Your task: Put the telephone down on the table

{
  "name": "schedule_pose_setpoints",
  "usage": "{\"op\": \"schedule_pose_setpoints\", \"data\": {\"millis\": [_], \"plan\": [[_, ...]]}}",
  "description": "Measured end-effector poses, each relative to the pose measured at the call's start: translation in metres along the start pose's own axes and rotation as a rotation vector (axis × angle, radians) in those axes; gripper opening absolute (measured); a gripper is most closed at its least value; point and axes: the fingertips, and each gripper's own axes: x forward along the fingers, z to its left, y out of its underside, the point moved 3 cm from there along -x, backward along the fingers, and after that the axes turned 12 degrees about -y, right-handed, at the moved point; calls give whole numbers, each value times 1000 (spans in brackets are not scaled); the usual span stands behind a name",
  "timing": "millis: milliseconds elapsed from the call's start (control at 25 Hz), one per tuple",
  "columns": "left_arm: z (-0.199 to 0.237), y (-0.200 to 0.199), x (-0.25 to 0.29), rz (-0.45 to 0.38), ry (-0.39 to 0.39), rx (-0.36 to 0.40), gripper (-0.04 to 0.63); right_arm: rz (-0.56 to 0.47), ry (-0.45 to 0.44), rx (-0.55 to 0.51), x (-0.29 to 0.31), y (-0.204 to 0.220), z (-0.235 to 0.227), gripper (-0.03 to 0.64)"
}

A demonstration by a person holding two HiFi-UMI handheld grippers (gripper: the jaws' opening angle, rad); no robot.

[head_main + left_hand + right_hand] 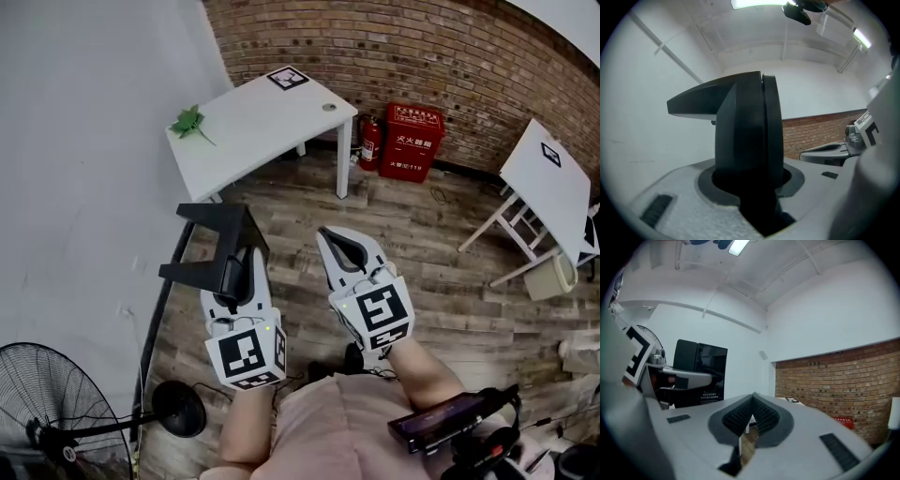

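1. Left gripper point(246, 274) – held level, its jaws partly apart and clamped on the black telephone point(214, 234), which stands up between them in the left gripper view and juts out to the far left.
2. Right gripper point(343, 247) – jaws fully together with nothing between them, level, just right of the left gripper.
3. Telephone: carried in the air above the wooden floor point(422, 272), well apart from the white counter point(272, 122) at the far side by the brick wall point(422, 47).
4. On the counter: a green object point(191, 122) near its left end and a square marker point(288, 78) at its far edge; the middle looks bare.
5. Step in hand, as judged: transport, with the set-down not yet begun.
6. Next move calls for carrying the telephone out over the bare middle, lowering it until its base rests flat, then opening the jaws.
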Motion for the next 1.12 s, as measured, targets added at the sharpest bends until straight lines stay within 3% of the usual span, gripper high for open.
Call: {"op": "schedule_pose_setpoints", "data": {"millis": [280, 520, 840, 1000, 1120], "plan": [[-15, 4, 4, 28, 36, -5, 166, -8, -6, 42, -8, 4, -14, 5], [-33, 11, 13, 83, 132, -14, 166, -41, -72, 88, -13, 4, -35, 6], [-53, 8, 26, 105, 280, -40, 166, -101, -253, 118, -10, -10, -56, 116], [-65, 2, 36, 121, 409, -80, 166, -131, -369, 122, -9, -22, -66, 171], [-75, -2, 43, 125, 524, -49, 166, -137, -464, 124, -5, -28, -74, 204]]}}
